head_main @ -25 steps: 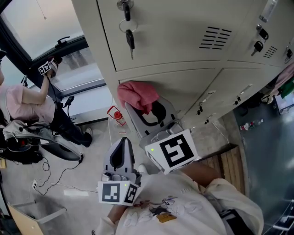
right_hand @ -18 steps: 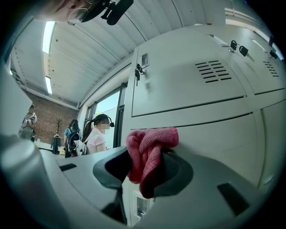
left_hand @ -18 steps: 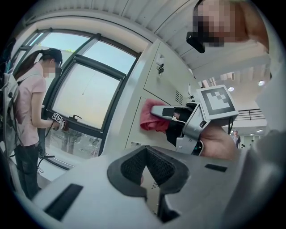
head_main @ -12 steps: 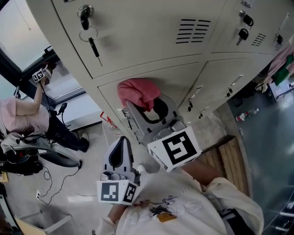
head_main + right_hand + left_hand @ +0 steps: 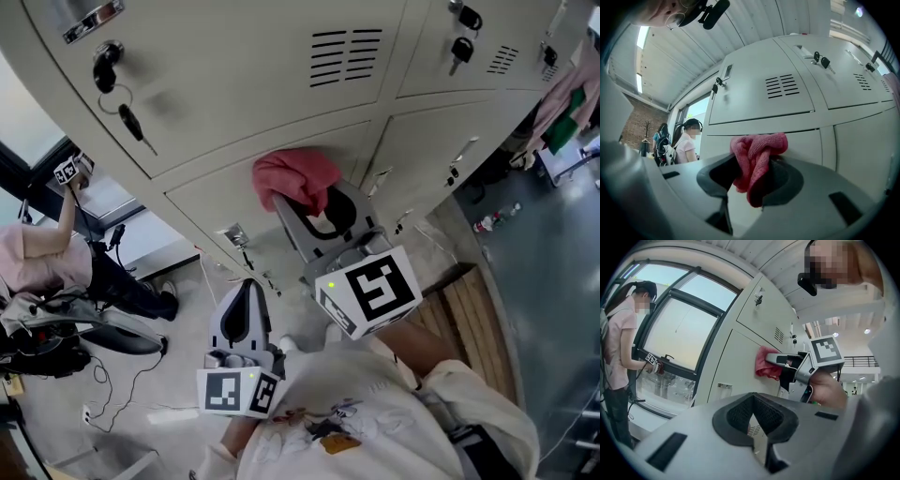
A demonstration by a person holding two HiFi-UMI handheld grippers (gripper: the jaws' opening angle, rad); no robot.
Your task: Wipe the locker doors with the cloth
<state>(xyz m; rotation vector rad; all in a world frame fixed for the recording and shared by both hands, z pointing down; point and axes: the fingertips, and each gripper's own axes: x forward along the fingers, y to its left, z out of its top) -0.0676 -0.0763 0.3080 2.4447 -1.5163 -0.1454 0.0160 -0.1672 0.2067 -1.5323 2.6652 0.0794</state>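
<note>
Soft, nubby pink cloth [image 5: 757,161]; smooth, matt painted-metal locker doors [image 5: 787,93].

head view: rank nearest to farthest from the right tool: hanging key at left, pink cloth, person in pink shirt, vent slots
1. Pink cloth, clamped in the right tool.
2. Black louvred vent slots, on the door above.
3. Black-headed key, hanging from its lock, upper left.
4. Person in a pink shirt, far left by the window.

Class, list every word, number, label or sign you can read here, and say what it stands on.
None can be read.
Cubes on the left gripper and the right gripper, which grips the cloth: square marker patterns, no letters.
Small plate on a locker door: too small.
Shirt print: blurred.
</note>
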